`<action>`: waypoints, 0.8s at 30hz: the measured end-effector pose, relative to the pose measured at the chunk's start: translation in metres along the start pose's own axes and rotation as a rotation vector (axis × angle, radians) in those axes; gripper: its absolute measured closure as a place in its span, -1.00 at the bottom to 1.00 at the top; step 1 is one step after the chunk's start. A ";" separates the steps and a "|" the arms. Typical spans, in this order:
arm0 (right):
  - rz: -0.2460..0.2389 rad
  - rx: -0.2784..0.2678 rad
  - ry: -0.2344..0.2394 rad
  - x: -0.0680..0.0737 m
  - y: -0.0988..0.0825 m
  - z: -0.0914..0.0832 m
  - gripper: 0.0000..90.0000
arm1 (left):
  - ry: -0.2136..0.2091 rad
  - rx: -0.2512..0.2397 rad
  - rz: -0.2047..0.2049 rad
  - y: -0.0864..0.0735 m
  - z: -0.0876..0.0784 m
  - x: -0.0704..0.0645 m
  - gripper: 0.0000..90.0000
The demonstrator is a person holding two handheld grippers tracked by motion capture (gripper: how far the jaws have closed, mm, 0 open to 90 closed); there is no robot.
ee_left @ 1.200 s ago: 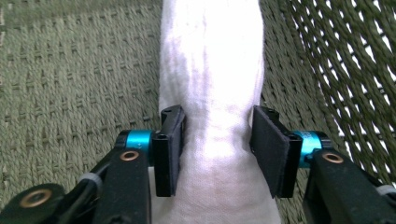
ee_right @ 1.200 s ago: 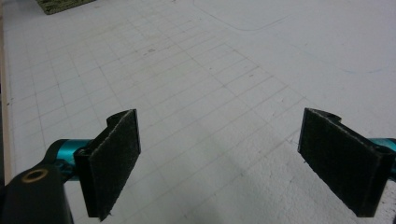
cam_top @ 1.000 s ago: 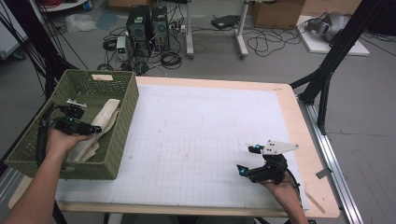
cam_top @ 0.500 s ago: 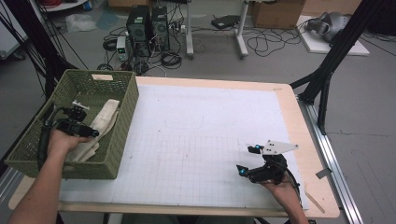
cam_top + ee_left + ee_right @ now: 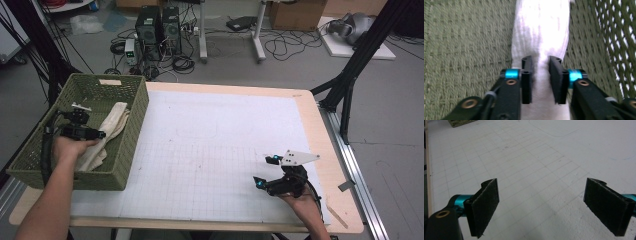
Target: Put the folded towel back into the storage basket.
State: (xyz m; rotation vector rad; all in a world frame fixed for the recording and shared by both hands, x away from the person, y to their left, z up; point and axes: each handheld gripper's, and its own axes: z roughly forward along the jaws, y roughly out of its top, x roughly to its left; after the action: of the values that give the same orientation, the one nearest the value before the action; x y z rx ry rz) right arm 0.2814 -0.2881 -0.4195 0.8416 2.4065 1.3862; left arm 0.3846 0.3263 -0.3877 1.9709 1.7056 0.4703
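Fingers (image 5: pixel 527 75) of the left gripper (image 5: pixel 540 77) have just closed narrow, pinching the towel (image 5: pixel 541 32) between them inside the basket (image 5: pixel 131 130); lifting can follow. Right gripper (image 5: pixel 554 207) fingers stand wide, empty.

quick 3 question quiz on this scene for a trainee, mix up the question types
1. True or false: the left gripper has its jaws pinched on the white cloth inside the green basket.
2. What lies between the jaws of the right gripper?
A. a cloth
B. nothing, just the gridded white mat beneath
C. a cable
3. Fill in: the cloth lies along the basket's ____ wall, as seen from above.

Key
1. True: the cloth bunches between the two black pads.
2. B: its jaws stand wide apart over the mat.
3. Right, the wall nearest the mat.
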 end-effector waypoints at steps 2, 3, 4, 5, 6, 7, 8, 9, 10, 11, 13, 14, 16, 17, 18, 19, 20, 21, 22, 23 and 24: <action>-0.001 0.000 -0.001 0.000 0.000 0.000 -0.72 | -0.003 -0.009 0.035 0.000 -0.004 -0.001 0.49; -0.001 0.000 -0.001 0.000 0.000 0.000 -0.72 | -0.005 -0.018 0.053 0.000 -0.007 -0.001 0.45; -0.003 0.001 0.003 0.000 0.000 0.000 -0.72 | -0.008 -0.026 0.071 0.000 -0.010 -0.001 0.42; -0.003 0.002 0.004 0.001 0.000 0.000 -0.72 | -0.017 -0.032 0.081 0.000 -0.013 -0.001 0.40; -0.005 0.000 0.002 0.001 0.000 0.000 -0.72 | -0.037 -0.044 0.085 -0.001 -0.015 -0.001 0.38; -0.005 0.001 0.002 0.001 0.000 0.000 -0.72 | -0.048 -0.051 0.100 -0.001 -0.017 -0.002 0.37; -0.002 0.003 0.002 0.002 0.000 0.000 -0.72 | -0.052 -0.054 0.112 -0.001 -0.018 -0.004 0.36; -0.002 0.003 0.001 0.002 0.000 0.000 -0.72 | -0.057 -0.058 0.126 -0.001 -0.019 -0.005 0.34; -0.008 0.001 0.003 0.002 0.001 0.001 -0.72 | -0.062 -0.062 0.148 -0.001 -0.021 -0.007 0.33; -0.007 0.000 0.003 0.002 0.001 0.000 -0.72 | -0.057 -0.063 0.170 -0.001 -0.022 -0.008 0.33; -0.006 -0.001 0.002 0.002 0.001 0.000 -0.72 | -0.059 -0.049 0.232 -0.001 -0.025 -0.011 0.32; -0.006 -0.003 0.001 0.002 0.000 0.000 -0.72 | -0.055 -0.048 0.246 -0.001 -0.026 -0.012 0.32; -0.001 -0.005 0.003 0.001 0.000 -0.001 -0.72 | -0.051 -0.044 0.277 -0.002 -0.030 -0.011 0.32; -0.004 -0.006 -0.001 0.001 0.001 -0.001 -0.72 | -0.052 -0.042 0.288 -0.002 -0.032 -0.011 0.32; -0.006 -0.007 0.001 0.001 0.001 -0.001 -0.72 | -0.049 -0.038 0.301 -0.003 -0.034 -0.010 0.32; -0.007 -0.008 -0.001 0.001 0.001 -0.001 -0.72 | -0.048 -0.036 0.312 -0.004 -0.036 -0.008 0.32; -0.007 -0.006 0.001 0.002 0.001 -0.001 -0.72 | -0.049 -0.033 0.319 -0.006 -0.038 -0.007 0.32; -0.007 -0.006 0.001 0.002 0.001 -0.001 -0.72 | -0.050 -0.028 0.329 -0.007 -0.040 -0.005 0.32; -0.009 -0.006 0.001 0.002 0.001 -0.001 -0.72 | -0.050 -0.026 0.339 -0.008 -0.041 -0.004 0.32; -0.008 -0.006 0.000 0.002 0.001 -0.001 -0.72 | -0.051 -0.028 0.344 -0.009 -0.043 -0.003 0.31; -0.010 -0.007 0.000 0.002 0.001 -0.001 -0.72 | -0.059 -0.034 0.350 -0.009 -0.044 -0.004 0.30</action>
State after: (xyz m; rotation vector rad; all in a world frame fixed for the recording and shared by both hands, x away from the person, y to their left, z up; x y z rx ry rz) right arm 0.2801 -0.2872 -0.4180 0.8265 2.4012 1.3898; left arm 0.3523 0.3292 -0.3560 2.2428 1.3093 0.5508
